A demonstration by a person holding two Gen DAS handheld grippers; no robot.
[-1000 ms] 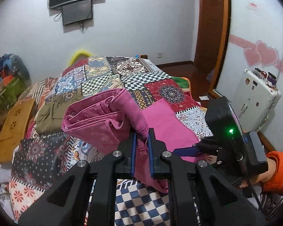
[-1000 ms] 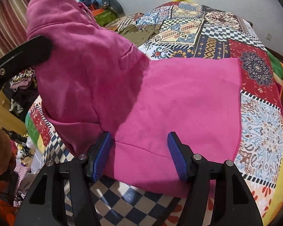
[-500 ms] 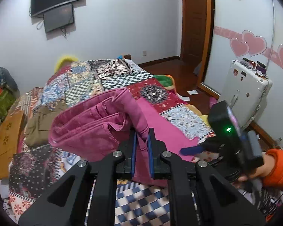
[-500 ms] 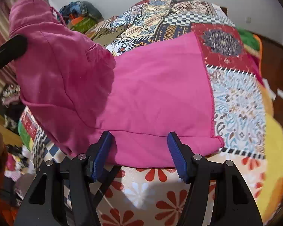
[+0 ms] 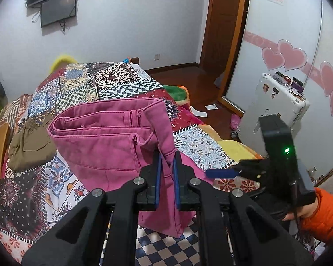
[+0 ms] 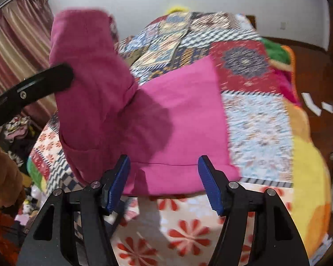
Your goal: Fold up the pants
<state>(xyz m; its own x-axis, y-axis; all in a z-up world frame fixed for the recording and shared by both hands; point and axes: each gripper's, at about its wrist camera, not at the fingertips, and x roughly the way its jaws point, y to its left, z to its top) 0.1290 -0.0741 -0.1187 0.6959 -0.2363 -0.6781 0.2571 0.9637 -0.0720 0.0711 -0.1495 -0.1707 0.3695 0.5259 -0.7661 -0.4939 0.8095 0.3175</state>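
White walls [image 5: 126, 22] all around, with two dark screens [image 5: 57, 2] hung up high. Brown wooden door [image 5: 224, 22] at the back, and dark wooden floor [image 5: 184, 75] below it, with bits of white paper [image 5: 205, 110] on it. Shiny wardrobe door [image 5: 277, 44] with pink hearts [image 5: 284, 55]. White suitcase [image 5: 275, 104] standing beside it. Big bed under a patchwork blanket [image 5: 113, 82] of many colours. Striped reddish curtains [image 6: 17, 51] at the side.

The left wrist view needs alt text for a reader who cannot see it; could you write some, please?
The left gripper is shut on the waist end of pink pants, lifting it above a patchwork bedspread. The right gripper is open nearby.
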